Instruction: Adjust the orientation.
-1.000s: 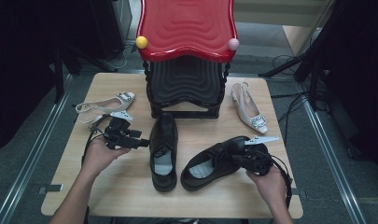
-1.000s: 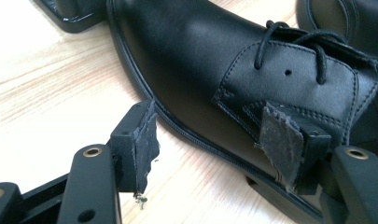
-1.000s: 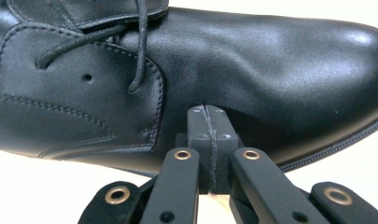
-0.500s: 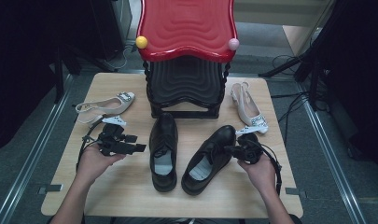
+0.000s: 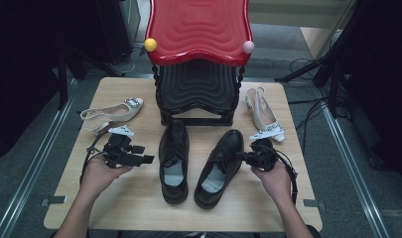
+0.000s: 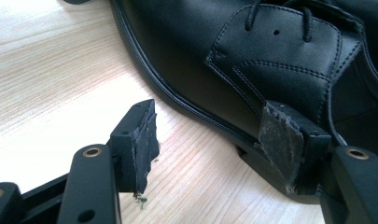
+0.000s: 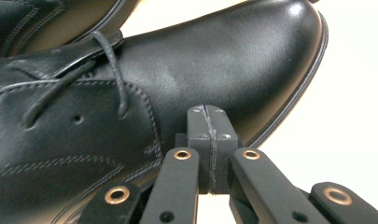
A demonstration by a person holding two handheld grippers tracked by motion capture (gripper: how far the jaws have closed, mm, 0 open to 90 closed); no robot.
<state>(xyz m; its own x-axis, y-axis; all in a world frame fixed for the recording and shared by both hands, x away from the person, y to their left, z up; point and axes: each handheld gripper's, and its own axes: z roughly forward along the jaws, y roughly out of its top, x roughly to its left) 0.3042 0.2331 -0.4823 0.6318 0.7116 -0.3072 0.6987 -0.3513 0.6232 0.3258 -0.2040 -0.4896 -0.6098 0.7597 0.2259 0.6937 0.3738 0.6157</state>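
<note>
Room: dark floor and cables all round, with a pale wooden table filling the middle of the high view.
Stool stack: a red plastic stool with a rippled glossy seat sits on black ones at the top centre of the table.
Left black shoe: centre frame, toe pointing up the picture, upright on its sole; smooth polished leather, laced, stitched seams, a firm welted edge.
Right black shoe: just beside the first and angled to the right, its toe near the right gripper.
Handling, as a judgement: both look moderately heavy, stiff at sole and heel, softer at the collar; the glossy toe would be slippery, so the heel counter or collar rim offers the surer hold.
Pale slingback shoes: one at left, one at right; slim, light, probably delicate straps.
Left gripper: jaws apart, worn rubber pads, beside the left shoe's sole edge, holding nothing.
Right gripper: jaws pressed together, empty, tips against the right shoe's side.
</note>
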